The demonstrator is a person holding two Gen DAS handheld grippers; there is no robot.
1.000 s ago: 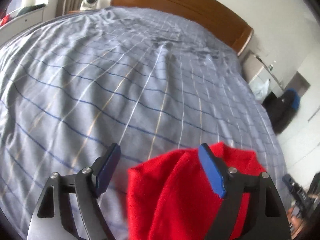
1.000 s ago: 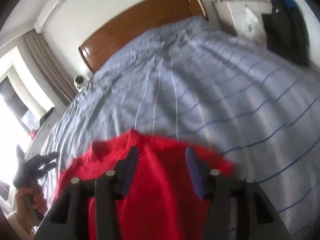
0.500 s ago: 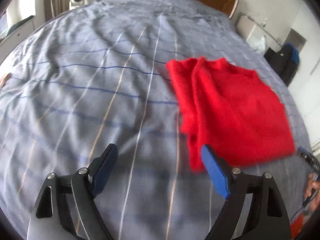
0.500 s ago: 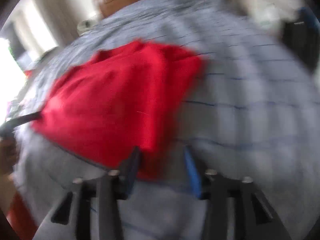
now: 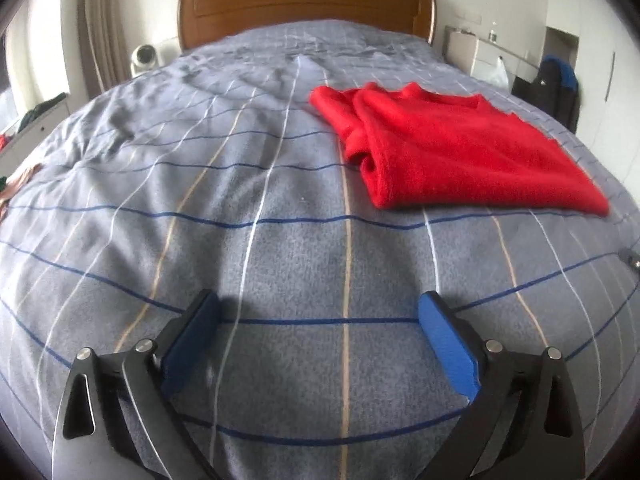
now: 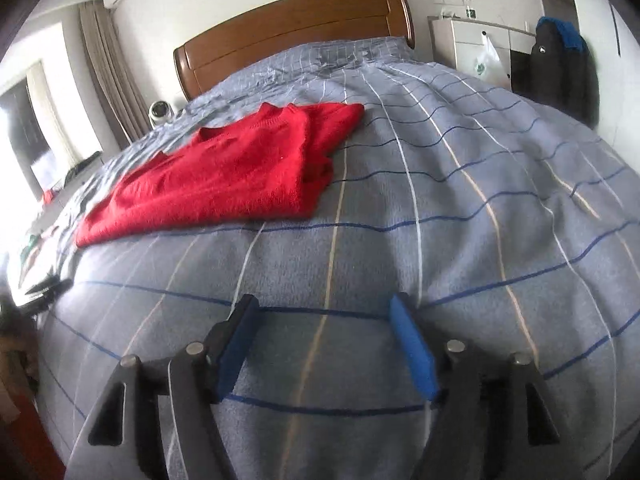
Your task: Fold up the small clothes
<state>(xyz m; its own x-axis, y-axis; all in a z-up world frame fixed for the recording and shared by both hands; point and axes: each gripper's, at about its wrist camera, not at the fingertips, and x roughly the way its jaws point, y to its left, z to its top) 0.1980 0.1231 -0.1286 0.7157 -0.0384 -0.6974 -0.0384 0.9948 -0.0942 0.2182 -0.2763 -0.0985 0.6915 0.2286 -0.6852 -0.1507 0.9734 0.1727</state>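
A folded red knit sweater point(image 5: 452, 148) lies flat on the grey checked bedspread point(image 5: 260, 248), up and to the right in the left wrist view. In the right wrist view the same sweater point(image 6: 224, 176) lies up and to the left. My left gripper point(image 5: 318, 316) hovers low over bare bedspread well short of the sweater, its jaws opening wide with nothing between them. My right gripper point(image 6: 324, 312) also hangs over bare bedspread point(image 6: 460, 208), jaws opening, nothing between its blue pads point(image 6: 412, 352).
A wooden headboard point(image 5: 304, 8) stands at the far end of the bed. A white cabinet point(image 6: 472, 44) and a dark bag point(image 6: 560, 64) stand beside the bed on the right. A small round white device point(image 5: 143, 58) sits by the curtain on the left.
Both grippers have let go of the red sweater and pulled back toward the near edge of the bed. The sweater now lies folded on the bedspread, and both pairs of jaws stand wider.
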